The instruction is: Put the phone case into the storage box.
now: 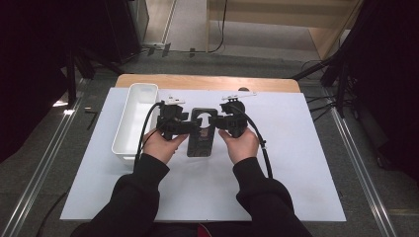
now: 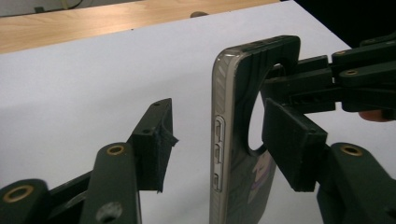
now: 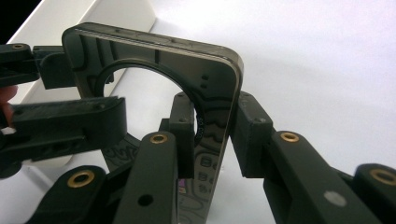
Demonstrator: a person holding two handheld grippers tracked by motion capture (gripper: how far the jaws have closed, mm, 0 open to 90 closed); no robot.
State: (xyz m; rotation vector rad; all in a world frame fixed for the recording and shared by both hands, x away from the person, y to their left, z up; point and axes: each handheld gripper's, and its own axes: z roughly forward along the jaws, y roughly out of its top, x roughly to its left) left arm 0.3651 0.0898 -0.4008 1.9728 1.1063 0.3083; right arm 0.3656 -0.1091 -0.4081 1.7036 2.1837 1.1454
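Note:
A dark phone case (image 1: 200, 143) with a large round cut-out and a silvery edge is held just above the white sheet between both hands. My right gripper (image 3: 217, 133) is shut on its edge beside the cut-out, one pad on each face (image 1: 216, 122). My left gripper (image 2: 222, 121) stands open around the case (image 2: 233, 93). Its right pad lies close against the patterned back, and its left pad is a clear gap away from the edge with the side buttons. The left gripper's fingers (image 3: 70, 123) come in from the opposite side of the case (image 3: 154, 51).
A long white bin (image 1: 136, 118) stands on the white sheet (image 1: 276, 163) just left of the left hand. The wooden table edge (image 1: 207, 81) runs behind the sheet. Cables trail from both grippers over the sheet beside the forearms.

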